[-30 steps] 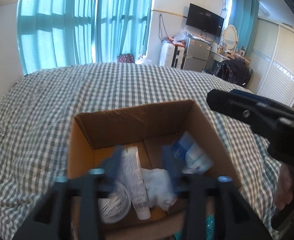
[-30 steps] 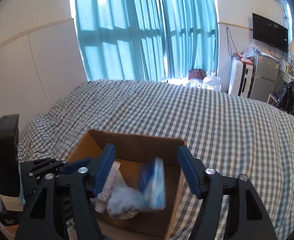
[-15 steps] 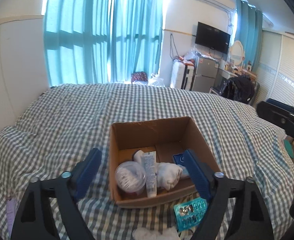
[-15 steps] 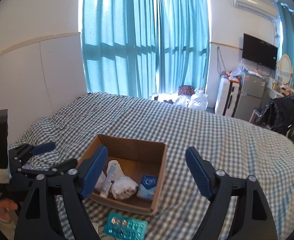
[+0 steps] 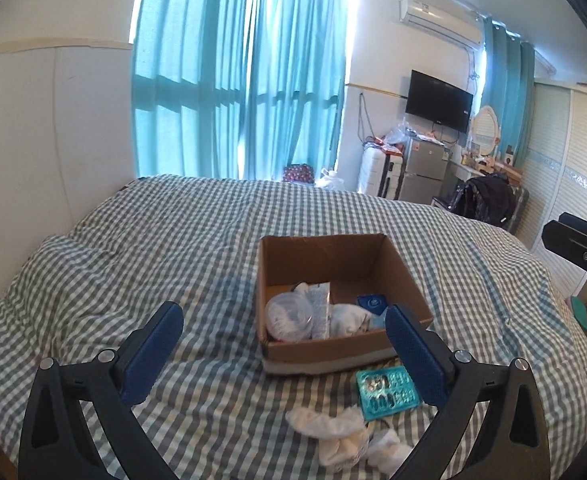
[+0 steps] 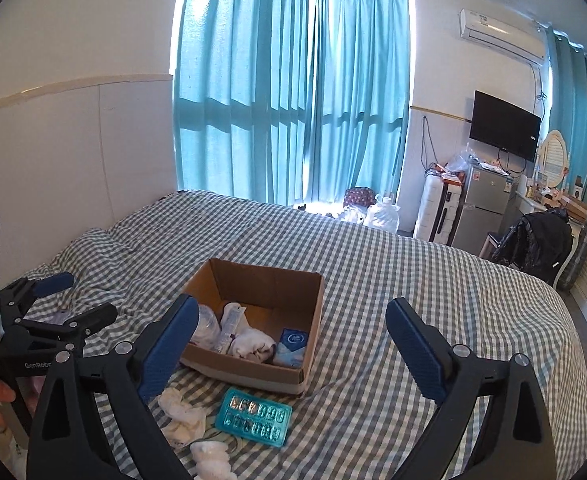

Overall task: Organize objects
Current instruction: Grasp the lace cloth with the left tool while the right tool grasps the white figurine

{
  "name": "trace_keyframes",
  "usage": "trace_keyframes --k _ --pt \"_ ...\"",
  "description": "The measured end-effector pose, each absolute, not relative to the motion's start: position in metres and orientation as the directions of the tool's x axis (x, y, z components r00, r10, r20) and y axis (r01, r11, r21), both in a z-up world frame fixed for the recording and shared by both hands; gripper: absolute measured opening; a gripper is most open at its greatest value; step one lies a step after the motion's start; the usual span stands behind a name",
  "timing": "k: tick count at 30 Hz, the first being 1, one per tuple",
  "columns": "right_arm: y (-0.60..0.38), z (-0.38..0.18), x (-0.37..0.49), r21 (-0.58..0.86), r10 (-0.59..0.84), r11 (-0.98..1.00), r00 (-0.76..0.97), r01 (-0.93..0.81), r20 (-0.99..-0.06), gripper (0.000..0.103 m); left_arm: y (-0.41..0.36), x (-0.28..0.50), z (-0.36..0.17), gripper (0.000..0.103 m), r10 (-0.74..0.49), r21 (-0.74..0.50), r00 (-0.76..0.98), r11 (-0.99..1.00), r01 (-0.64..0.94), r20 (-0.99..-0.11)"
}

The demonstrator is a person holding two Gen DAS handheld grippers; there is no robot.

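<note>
Just below the wide-open, empty left gripper (image 5: 281,350) and right gripper (image 6: 293,344), crumpled white socks (image 6: 183,414) and a teal blister pack (image 6: 254,416) remain unpacked on the checked bed (image 6: 413,280). Beyond them, the cardboard box (image 6: 289,376) already holds a tube, jar, cloth and blue packet.

Checked bed (image 6: 413,280) bears cardboard box (image 6: 289,376), teal tray (image 6: 253,416), perhaps socks (image 6: 183,412).

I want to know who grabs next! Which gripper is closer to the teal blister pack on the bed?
Hard to tell; both hover open above it. The teal blister pack lies by the left gripper's right finger and between the right gripper's fingers.
</note>
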State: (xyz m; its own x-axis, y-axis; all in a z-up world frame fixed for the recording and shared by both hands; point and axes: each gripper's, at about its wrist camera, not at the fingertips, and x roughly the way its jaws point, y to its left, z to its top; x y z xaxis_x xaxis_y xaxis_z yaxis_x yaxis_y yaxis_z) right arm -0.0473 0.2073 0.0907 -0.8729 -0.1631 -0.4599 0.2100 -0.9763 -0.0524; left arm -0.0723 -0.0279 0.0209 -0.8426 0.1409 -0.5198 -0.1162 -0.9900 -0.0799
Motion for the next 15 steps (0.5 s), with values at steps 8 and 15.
trace_keyframes --k 8,15 --pt "0.192 0.053 -0.029 -0.066 -0.17 -0.97 -0.846 0.234 -0.505 0.095 -0.038 -0.051 -0.015 0.103 0.121 -0.099 -0.82 -0.992 -0.078 -0.56" --pt "0.179 -0.021 -0.033 -0.027 -0.194 -0.964 -0.767 0.265 -0.611 0.095 -0.021 -0.043 -0.066 0.103 0.075 -0.008 -0.793 -0.996 -0.088 -0.605"
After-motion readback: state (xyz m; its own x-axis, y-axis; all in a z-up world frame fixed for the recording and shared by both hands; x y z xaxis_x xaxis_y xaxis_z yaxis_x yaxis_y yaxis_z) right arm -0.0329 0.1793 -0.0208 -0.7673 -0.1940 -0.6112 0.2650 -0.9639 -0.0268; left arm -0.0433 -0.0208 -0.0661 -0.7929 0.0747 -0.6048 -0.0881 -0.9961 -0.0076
